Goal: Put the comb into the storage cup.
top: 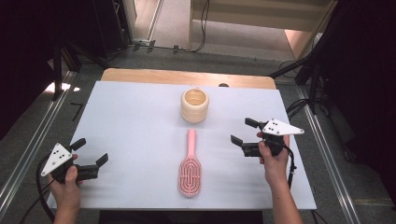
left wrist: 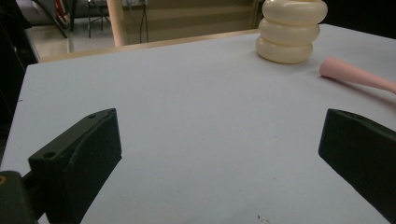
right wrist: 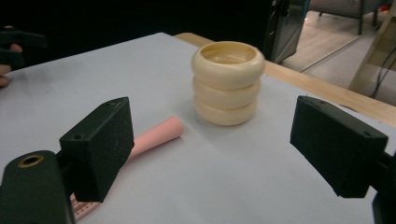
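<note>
On the near left of the tabletop, the left tool is sitting low with its jaws spread and nothing between them, well apart from everything else. In the left gripper view the ribbed cream cup and the pink handle tip are lying far off toward the upper right.

In the middle, the pink hairbrush is lying flat, its long axis running from the near edge away toward the cup; the bristle head is pointing at the person and the handle end is stopping just short of the cup, not touching it.

To the right, the right tool is hovering with its jaws spread wide and empty, facing left toward the handle. It is the nearer of the two, so a grasp across the handle looks like its job. In the right gripper view its left jaw is covering much of the brush, and the cup is standing between the jaws farther off. The brush head is cut off at the bottom there.
</note>
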A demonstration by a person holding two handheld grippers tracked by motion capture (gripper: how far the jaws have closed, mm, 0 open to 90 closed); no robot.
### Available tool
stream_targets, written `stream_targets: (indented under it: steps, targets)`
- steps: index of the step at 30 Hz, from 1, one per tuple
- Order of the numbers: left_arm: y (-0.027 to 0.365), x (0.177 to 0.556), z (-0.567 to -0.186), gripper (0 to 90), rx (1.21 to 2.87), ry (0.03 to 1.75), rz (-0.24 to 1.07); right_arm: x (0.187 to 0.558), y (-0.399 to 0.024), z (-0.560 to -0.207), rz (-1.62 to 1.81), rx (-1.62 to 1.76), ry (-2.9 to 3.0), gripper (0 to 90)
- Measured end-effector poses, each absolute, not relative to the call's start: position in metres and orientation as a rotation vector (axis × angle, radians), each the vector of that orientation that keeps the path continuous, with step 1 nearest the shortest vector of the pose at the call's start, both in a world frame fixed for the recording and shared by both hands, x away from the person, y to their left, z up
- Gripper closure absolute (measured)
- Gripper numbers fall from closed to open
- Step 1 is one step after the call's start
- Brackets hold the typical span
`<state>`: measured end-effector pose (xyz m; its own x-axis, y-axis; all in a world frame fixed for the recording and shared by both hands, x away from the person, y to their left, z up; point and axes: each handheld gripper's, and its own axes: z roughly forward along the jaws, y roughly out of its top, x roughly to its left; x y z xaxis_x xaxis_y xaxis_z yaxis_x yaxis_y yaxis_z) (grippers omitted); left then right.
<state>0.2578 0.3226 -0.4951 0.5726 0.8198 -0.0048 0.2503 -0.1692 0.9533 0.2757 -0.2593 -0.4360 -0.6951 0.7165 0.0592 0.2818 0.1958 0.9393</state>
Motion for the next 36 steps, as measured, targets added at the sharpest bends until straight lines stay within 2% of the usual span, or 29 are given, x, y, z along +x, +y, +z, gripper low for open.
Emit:
stream_targets:
  steps: [4,5,8,10,11,13,14,15,16,17,19,21,23,36]
  targets:
    - [0.321,0.258,-0.495,0.0,1.718,0.890,0.645,0.276,-0.245,-0.434,1.492,0.892,2.145,12.9]
    - [0.321,0.258,-0.495,0.0,1.722,0.889,0.644,0.275,-0.236,-0.433,1.505,0.876,2.186,17.6]
    - [0.321,0.258,-0.495,0.0,1.726,0.886,0.644,0.274,-0.225,-0.435,1.498,0.845,2.254,22.9]
    - [0.321,0.258,-0.495,0.0,1.727,0.884,0.643,0.271,-0.217,-0.437,1.467,0.815,2.294,32.0]
    - [0.321,0.258,-0.495,0.0,1.726,0.883,0.642,0.271,-0.217,-0.437,1.467,0.815,2.294,32.0]
    - [0.321,0.258,-0.495,0.0,1.727,0.882,0.641,0.269,-0.211,-0.441,1.454,0.797,2.327,42.4]
    - [0.321,0.258,-0.495,0.0,1.727,0.880,0.640,0.267,-0.205,-0.444,1.433,0.767,2.359,53.1]
    - [0.321,0.258,-0.495,0.0,1.729,0.880,0.641,0.266,-0.203,-0.446,1.409,0.739,2.382,56.7]
    - [0.321,0.258,-0.495,0.0,1.729,0.880,0.642,0.266,-0.203,-0.446,1.409,0.739,2.382,56.7]
    - [0.320,0.258,-0.496,0.0,1.730,0.881,0.641,0.263,-0.198,-0.450,1.372,0.696,2.428,65.9]
    - [0.320,0.258,-0.496,0.0,1.733,0.877,0.640,0.262,-0.195,-0.454,1.365,0.667,2.471,74.3]
    - [0.320,0.258,-0.496,0.0,1.735,0.879,0.640,0.262,-0.194,-0.456,1.366,0.658,2.489,77.3]
    - [0.319,0.258,-0.496,0.0,1.735,0.876,0.640,0.263,-0.191,-0.460,1.346,0.640,2.538,86.6]
    - [0.319,0.258,-0.496,0.0,1.749,0.868,0.639,0.260,-0.181,-0.478,1.267,0.587,2.690,87.6]
